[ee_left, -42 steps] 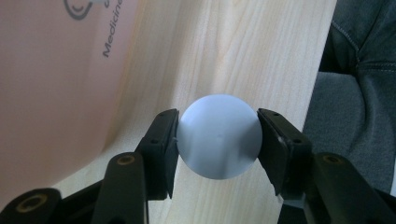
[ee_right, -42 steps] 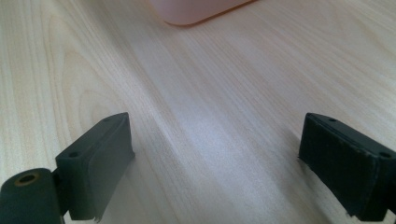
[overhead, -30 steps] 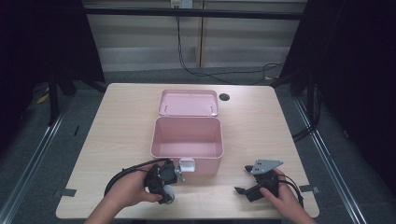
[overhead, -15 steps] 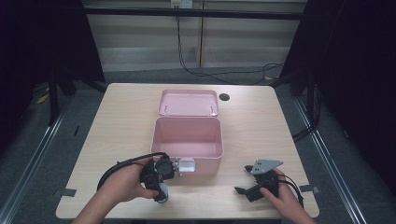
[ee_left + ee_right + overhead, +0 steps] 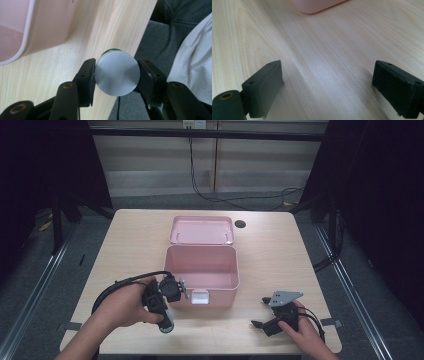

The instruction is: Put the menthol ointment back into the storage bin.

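An open pink box (image 5: 200, 265) stands mid-table, its lid (image 5: 201, 230) tipped back and a white latch (image 5: 199, 296) on its front. My left gripper (image 5: 166, 322) is just left of the latch, near the table's front edge, shut on a small round container. The container has a flat grey cap (image 5: 117, 75) and a green body, and it sits gripped between the two jaws of the left gripper (image 5: 116, 72). My right gripper (image 5: 259, 312) rests on the table at the box's front right. The right gripper (image 5: 327, 75) is open over bare wood.
A black round hole (image 5: 240, 224) lies in the tabletop (image 5: 125, 250) behind the lid's right end. A corner of the pink box (image 5: 317, 5) is just ahead of the right gripper. The pink box wall (image 5: 37, 30) is close beside the left gripper, and the table's front edge is under it.
The left hand has shifted a little to the left and turned, still with the capped container in its jaws. The right gripper has stayed where it was.
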A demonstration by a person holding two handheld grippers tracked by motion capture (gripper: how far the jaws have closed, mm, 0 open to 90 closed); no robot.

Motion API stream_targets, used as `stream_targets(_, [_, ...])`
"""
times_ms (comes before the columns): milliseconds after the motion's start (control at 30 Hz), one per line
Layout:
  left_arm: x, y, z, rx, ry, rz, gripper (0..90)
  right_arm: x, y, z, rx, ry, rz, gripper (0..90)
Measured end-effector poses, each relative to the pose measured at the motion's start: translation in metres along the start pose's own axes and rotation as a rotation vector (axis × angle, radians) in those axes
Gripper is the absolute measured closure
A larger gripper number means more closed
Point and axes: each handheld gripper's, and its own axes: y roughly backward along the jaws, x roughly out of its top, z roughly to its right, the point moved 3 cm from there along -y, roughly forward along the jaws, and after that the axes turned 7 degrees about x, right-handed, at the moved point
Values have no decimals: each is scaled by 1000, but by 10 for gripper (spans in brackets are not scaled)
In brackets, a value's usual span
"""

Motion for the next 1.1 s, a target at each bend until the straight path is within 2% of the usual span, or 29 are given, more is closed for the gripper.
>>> stream_targets(100, [0, 8, -3, -1, 18, 3, 504, 0, 0, 0, 0, 0, 0, 92])
stream_targets(167, [0, 14, -6, 5, 14, 1, 504, 0, 0, 0, 0, 1, 0, 92])
stream_targets(267, [1, 24, -9, 4, 37, 1, 504, 0, 0, 0, 0, 0, 0, 92])
stream_targets(500, [7, 43, -14, -1, 69, 9, 504, 0, 0, 0, 0, 0, 0, 92])
stream_targets(567, [9, 49, -17, 0, 63, 15, 504, 0, 0, 0, 1, 0, -2, 92])
stream_targets(700, [12, 58, -21, -5, 88, 11, 504, 0, 0, 0, 1, 1, -2, 92])
stream_targets(833, [15, 67, -30, -15, 106, 6, 504, 0, 0, 0, 1, 0, -2, 92])
stream_targets(1000, [20, 76, -40, -3, 142, 12, 505, 0, 0, 0, 1, 0, -2, 92])
stream_targets(1100, [24, 80, -47, 5, 141, 9, 504, 0, 0, 0, 1, 0, -2, 92])
